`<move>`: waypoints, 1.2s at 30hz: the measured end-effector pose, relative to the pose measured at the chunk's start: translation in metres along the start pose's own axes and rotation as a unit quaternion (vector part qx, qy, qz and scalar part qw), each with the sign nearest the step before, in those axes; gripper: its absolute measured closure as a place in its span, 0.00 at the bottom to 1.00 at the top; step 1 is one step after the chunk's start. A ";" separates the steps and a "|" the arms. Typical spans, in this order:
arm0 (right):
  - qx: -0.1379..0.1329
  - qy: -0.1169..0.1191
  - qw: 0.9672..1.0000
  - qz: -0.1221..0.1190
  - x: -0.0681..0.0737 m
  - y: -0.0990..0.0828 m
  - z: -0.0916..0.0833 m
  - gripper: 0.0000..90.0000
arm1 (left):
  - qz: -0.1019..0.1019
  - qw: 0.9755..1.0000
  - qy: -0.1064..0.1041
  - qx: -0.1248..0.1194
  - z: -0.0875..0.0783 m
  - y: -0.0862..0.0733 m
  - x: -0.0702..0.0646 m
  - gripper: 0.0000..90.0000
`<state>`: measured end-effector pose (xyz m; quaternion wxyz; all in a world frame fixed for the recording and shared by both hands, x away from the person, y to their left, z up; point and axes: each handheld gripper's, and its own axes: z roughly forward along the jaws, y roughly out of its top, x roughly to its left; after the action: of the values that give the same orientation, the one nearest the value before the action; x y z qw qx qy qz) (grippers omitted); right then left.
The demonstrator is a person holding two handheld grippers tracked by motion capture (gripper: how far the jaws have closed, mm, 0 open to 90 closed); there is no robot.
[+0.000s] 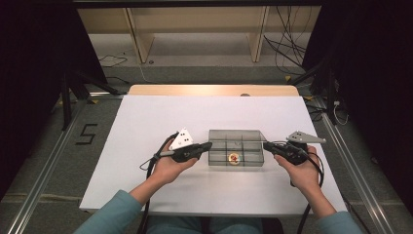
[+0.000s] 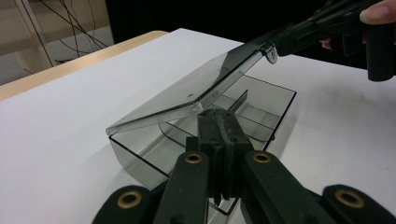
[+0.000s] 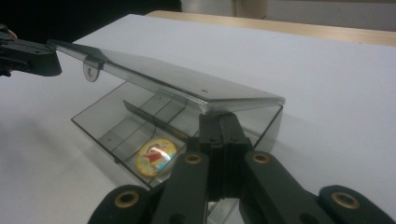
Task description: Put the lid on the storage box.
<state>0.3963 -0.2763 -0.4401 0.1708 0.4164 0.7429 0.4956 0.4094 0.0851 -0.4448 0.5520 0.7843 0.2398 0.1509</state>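
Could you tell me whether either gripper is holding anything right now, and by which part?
Neither clamps anything: the left gripper and right gripper have shut jaws under the lid ends of the clear box, propping it open.

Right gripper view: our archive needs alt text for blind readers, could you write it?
A smoky clear plastic box sits on a white table, its lid propped half open. A round cartoon badge lies in one compartment. The right gripper, fingers shut, sits under the lid's near edge.

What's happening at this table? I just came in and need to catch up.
A person works on a smoky clear compartment box with two grippers. The left gripper and right gripper, both shut, meet its two ends; its hinged lid stands partly raised. A round cartoon badge lies in one compartment.
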 end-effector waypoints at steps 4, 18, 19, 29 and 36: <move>0.002 0.001 1.000 -0.001 0.000 -0.001 -0.001 1.00 | 0.001 1.000 -0.002 0.002 0.000 -0.001 -0.001 0.99; 0.011 0.008 1.000 -0.003 0.000 -0.005 -0.002 1.00 | 0.008 1.000 -0.008 0.012 0.001 -0.004 -0.005 0.99; 0.011 0.009 1.000 -0.003 0.001 -0.005 -0.002 1.00 | 0.009 1.000 -0.008 0.012 0.001 -0.004 -0.005 0.99; 0.019 0.008 1.000 -0.012 0.002 -0.007 -0.002 1.00 | 0.012 1.000 -0.011 0.019 0.002 -0.007 -0.007 0.99; 0.023 0.008 1.000 -0.016 0.003 -0.009 -0.003 1.00 | 0.017 1.000 -0.011 0.024 0.002 -0.009 -0.008 0.99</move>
<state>0.3890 -0.2773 -0.4463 0.1624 0.4044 0.7620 0.4789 0.4019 0.0821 -0.4537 0.5328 0.8029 0.2239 0.1460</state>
